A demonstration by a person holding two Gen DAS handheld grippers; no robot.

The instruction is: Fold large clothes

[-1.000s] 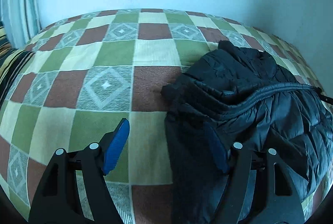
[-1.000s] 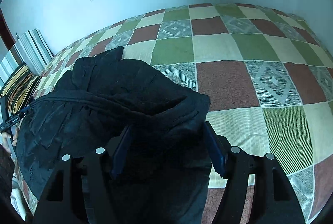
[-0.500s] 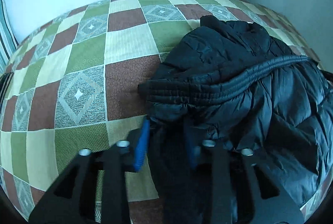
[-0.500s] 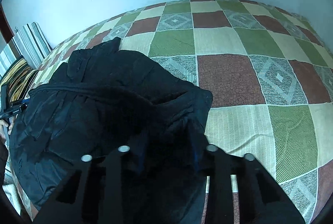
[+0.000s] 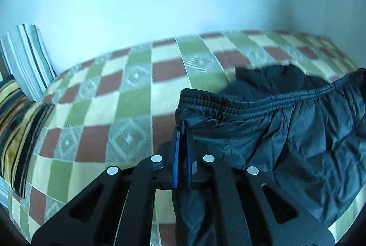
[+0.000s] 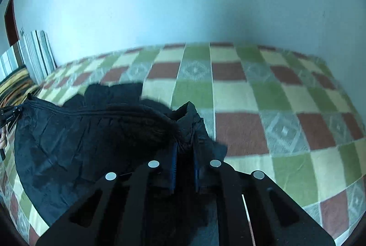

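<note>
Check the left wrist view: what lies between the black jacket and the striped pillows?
Only bare checkered bedspread between the black jacket and the striped pillows; the left wrist view shows it.

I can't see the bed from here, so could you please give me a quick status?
Left claw shut on jacket. Right claw shut on it too. Jacket hem lifted off bedspread. Nothing in the way.
</note>
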